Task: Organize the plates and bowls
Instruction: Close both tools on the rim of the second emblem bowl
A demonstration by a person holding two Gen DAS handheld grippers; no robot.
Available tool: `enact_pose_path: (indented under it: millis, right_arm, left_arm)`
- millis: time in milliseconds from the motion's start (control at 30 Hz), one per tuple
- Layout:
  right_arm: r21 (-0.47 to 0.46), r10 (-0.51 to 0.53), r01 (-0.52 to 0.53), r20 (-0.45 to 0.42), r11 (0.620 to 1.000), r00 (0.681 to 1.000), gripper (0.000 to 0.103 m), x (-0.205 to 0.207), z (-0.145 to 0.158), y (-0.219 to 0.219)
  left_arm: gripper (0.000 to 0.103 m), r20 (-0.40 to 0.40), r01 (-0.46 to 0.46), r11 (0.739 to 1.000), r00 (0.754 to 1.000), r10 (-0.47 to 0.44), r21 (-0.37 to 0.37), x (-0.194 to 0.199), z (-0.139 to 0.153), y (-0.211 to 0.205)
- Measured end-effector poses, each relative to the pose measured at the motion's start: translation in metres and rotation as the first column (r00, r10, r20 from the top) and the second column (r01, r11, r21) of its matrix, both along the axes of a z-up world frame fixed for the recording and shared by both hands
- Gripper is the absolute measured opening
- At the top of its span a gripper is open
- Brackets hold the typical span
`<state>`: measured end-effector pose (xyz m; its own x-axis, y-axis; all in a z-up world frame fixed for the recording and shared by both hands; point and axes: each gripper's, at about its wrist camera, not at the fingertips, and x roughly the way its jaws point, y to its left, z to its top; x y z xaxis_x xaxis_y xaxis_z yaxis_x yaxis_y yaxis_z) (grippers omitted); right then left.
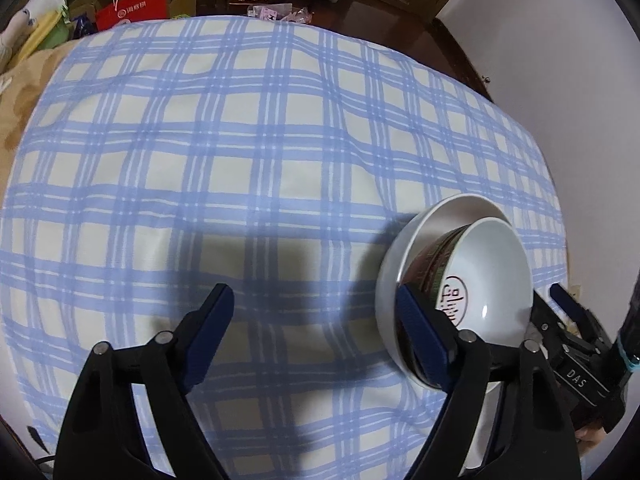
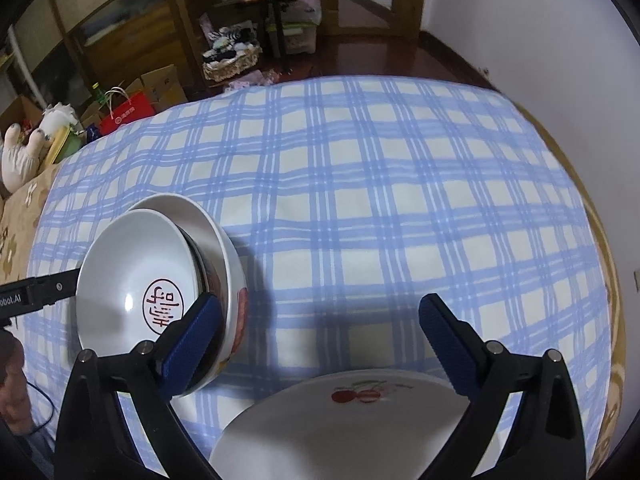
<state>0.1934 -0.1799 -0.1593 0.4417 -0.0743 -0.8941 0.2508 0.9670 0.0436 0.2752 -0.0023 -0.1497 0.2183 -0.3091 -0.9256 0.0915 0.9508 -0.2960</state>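
A white bowl with a red seal mark inside is nested, tilted, in a larger white bowl on the blue checked cloth. My left gripper is open and empty; its right finger stands in front of the bowls' rim. My right gripper is open and empty; its left finger is by the bowls' side. A white plate with a cherry print lies below the right gripper. The right gripper also shows in the left wrist view.
The blue checked cloth covers the table. Beyond its far edge are a red bag, boxes, a basket and shelves. A white wall stands to the right.
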Motion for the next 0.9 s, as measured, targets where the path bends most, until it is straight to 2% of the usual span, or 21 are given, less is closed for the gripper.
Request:
enact_pose_path:
  millis: [133, 267, 333, 400, 467, 500, 567, 667, 733, 800, 833, 867, 900]
  right_arm:
    - [-0.023, 0.011, -0.011, -0.002, 1.0, 1.0, 0.103, -0.001, 0.0, 0.003]
    - [-0.055, 0.025, -0.025, 0.012, 0.998, 1.0, 0.103, -0.005, 0.003, 0.009]
    - [-0.062, 0.036, -0.035, 0.016, 0.997, 0.999, 0.099, -0.006, 0.005, 0.011]
    - [-0.053, 0.037, -0.036, 0.025, 0.998, 0.999, 0.092, -0.007, 0.006, 0.012]
    - [-0.035, 0.044, -0.042, 0.045, 0.998, 0.998, 0.077, -0.009, 0.008, 0.014]
    - [-0.024, 0.051, -0.05, 0.056, 0.998, 0.997, 0.073, -0.009, 0.009, 0.016]
    - [0.009, 0.051, -0.052, 0.062, 0.999, 0.997, 0.059, -0.01, 0.01, 0.017]
    - [0.076, 0.044, -0.048, 0.06, 0.996, 0.997, 0.045, -0.01, 0.009, 0.016]
    - [0.105, 0.05, -0.056, 0.057, 0.993, 0.997, 0.04, -0.01, 0.008, 0.016]
    - [0.105, 0.063, -0.068, 0.048, 0.992, 0.997, 0.03, -0.01, 0.007, 0.019]
    - [0.108, 0.073, -0.076, 0.037, 0.991, 0.997, 0.019, -0.01, 0.006, 0.02]
    - [0.128, 0.084, -0.088, 0.032, 0.988, 0.996, 0.012, -0.009, 0.004, 0.021]
    - [0.143, 0.084, -0.088, 0.032, 0.986, 0.996, 0.011, -0.009, 0.003, 0.022]
  left_arm:
    - [0.07, 0.016, 0.026, 1.0, 1.0, -0.026, 0.013, -0.002, 0.003, -0.007]
    - [0.054, 0.025, 0.056, 0.998, 0.998, -0.057, 0.035, -0.004, 0.006, -0.016]
    - [0.048, 0.032, 0.064, 0.998, 0.997, -0.065, 0.025, -0.005, 0.007, -0.021]
    - [0.044, 0.05, 0.073, 0.997, 0.996, -0.074, 0.031, -0.007, 0.009, -0.024]
    - [0.04, 0.062, 0.082, 0.996, 0.995, -0.084, 0.034, -0.007, 0.01, -0.026]
    - [0.037, 0.06, 0.084, 0.996, 0.995, -0.086, 0.026, -0.007, 0.01, -0.027]
    - [0.037, 0.053, 0.082, 0.997, 0.995, -0.082, 0.008, -0.007, 0.008, -0.026]
    - [0.035, 0.049, 0.087, 0.996, 0.995, -0.087, 0.003, -0.008, 0.008, -0.023]
    - [0.031, 0.048, 0.098, 0.995, 0.994, -0.097, -0.001, -0.009, 0.008, -0.025]
    - [0.028, 0.056, 0.106, 0.994, 0.993, -0.106, 0.013, -0.011, 0.01, -0.028]
    - [0.027, 0.06, 0.111, 0.994, 0.992, -0.112, 0.02, -0.011, 0.01, -0.03]
    - [0.025, 0.058, 0.116, 0.993, 0.991, -0.117, 0.018, -0.011, 0.011, -0.031]
    - [0.021, 0.057, 0.12, 0.993, 0.991, -0.121, 0.016, -0.011, 0.011, -0.031]
